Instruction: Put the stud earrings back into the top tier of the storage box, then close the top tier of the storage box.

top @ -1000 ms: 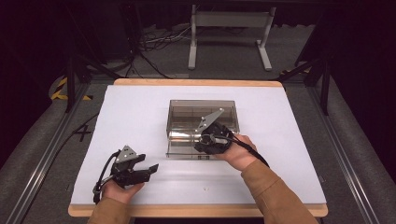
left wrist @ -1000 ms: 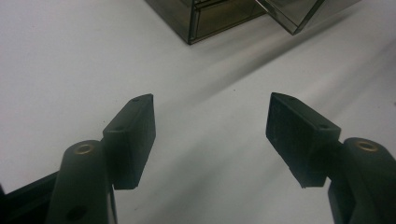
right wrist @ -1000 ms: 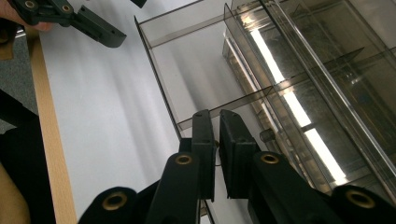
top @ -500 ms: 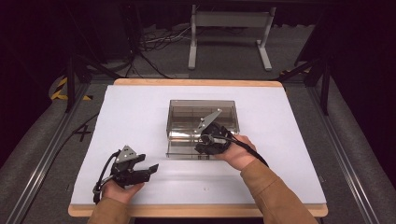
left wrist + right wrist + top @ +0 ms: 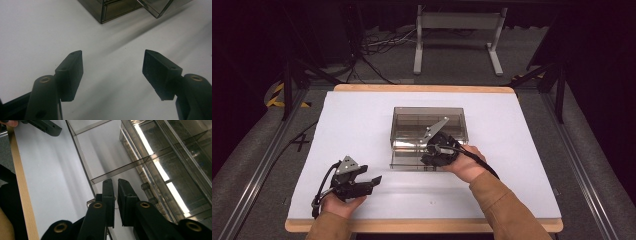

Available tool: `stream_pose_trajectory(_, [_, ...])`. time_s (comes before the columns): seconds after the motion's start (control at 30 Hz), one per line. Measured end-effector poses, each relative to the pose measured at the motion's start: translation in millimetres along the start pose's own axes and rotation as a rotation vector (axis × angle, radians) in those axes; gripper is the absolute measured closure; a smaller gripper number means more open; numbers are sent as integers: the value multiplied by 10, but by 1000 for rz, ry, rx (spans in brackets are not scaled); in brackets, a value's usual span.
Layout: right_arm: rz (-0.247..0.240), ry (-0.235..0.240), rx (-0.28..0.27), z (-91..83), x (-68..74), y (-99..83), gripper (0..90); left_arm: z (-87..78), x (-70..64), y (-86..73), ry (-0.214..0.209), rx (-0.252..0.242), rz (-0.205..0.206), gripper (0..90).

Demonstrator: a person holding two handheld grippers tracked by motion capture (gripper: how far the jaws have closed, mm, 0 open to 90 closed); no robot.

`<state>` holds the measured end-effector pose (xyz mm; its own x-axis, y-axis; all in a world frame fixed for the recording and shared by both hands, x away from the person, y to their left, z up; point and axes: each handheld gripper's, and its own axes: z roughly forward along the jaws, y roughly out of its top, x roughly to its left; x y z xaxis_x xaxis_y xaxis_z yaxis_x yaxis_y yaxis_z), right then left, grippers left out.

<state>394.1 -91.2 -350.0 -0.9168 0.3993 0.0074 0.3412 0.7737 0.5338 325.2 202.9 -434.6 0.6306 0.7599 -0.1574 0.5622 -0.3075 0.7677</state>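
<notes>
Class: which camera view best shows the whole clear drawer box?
The high view: the clear drawer box sits whole on the table. The left gripper view catches only one corner of it, and the right gripper view its dividers close up.

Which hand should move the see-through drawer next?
Probably the right. The right tool is already at the pulled-out drawer of the clear box, jaws nearly closed at its front wall. The left tool hangs open over bare table, away from it.

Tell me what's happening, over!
Right gripper jaws nearly shut at the clear drawer box, pulled-out drawer in front. Left gripper open over the table. Nothing blocking.
</notes>
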Motion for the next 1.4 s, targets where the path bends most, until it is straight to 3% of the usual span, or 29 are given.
stream_pose_trajectory(0.33, [-10,-12,-48,-83,24,-12,817,3,-1,0,-1,0,1,337])
stream_pose_trajectory(0.67, [-56,1,-107,-245,133,-54,814,4,1,0,-1,1,-1,337])
stream_pose_trajectory(1.0, [-69,10,-128,-356,194,-116,811,9,-1,1,-1,1,1,337])
stream_pose_trajectory(1.4, [-74,29,-137,-373,264,-238,806,10,-6,-2,2,-1,-2,337])
